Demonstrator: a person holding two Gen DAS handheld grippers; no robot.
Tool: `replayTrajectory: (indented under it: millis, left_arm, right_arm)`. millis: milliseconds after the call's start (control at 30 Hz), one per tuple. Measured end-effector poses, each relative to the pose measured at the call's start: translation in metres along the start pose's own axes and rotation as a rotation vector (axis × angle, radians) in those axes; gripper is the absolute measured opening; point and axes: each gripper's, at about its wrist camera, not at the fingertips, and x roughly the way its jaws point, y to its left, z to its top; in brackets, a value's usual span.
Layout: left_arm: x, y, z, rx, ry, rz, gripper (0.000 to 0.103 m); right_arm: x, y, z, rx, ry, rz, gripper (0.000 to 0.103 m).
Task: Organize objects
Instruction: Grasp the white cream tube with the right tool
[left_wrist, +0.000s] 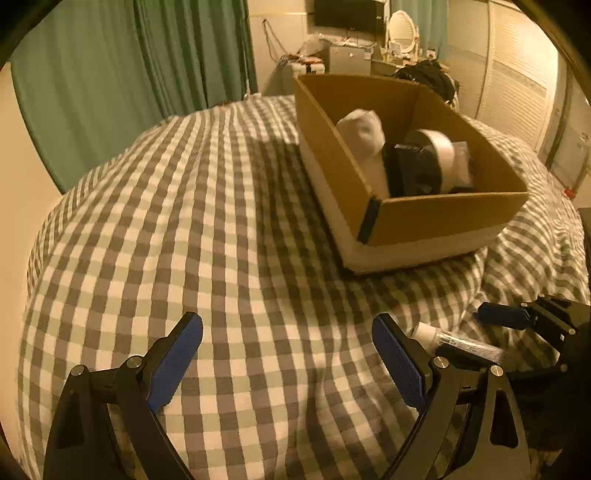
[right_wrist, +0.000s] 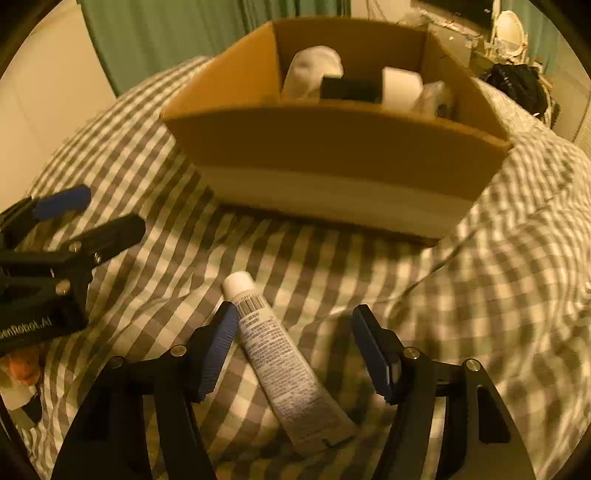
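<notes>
White tube (right_wrist: 284, 362) between wide-open right tool (right_wrist: 295, 328) pads, touching one; left tool (left_wrist: 287, 334) open, empty.

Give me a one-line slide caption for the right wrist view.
Open right gripper straddles a white tube on the checked bedspread, before the cardboard box.

Green curtain (left_wrist: 110, 74) behind bed, oval mirror (left_wrist: 402, 27), louvred wardrobe doors (left_wrist: 517, 96).

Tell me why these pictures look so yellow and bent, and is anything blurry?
Left wrist view: warm indoor light tints everything yellow; the fisheye lens bulges the checked bedspread, dark lens rim at the corners. Right wrist view: same tint; the cardboard box looks softly smeared, while the tube between the fingers stays fairly sharp.
</notes>
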Motion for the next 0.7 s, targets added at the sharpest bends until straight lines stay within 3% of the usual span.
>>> replayTrajectory:
  millis: [267,433,700]
  left_arm:
    - [0.005,0.0,-0.004,0.013,0.016,0.018,0.095]
    - [0.006,-0.004,-0.007,0.028,0.015,0.037,0.095]
    - [0.002,-0.017,-0.009,0.064,0.025,0.039,0.095]
  right_arm:
    - [0.003,0.009,-0.011,-0.049,0.021,0.007,0.026]
    - [-0.009,0.022,-0.029,-0.076,0.003,-0.034,0.02]
    - [-0.049,0.035,-0.051,-0.055,-0.076,-0.051,0.019]
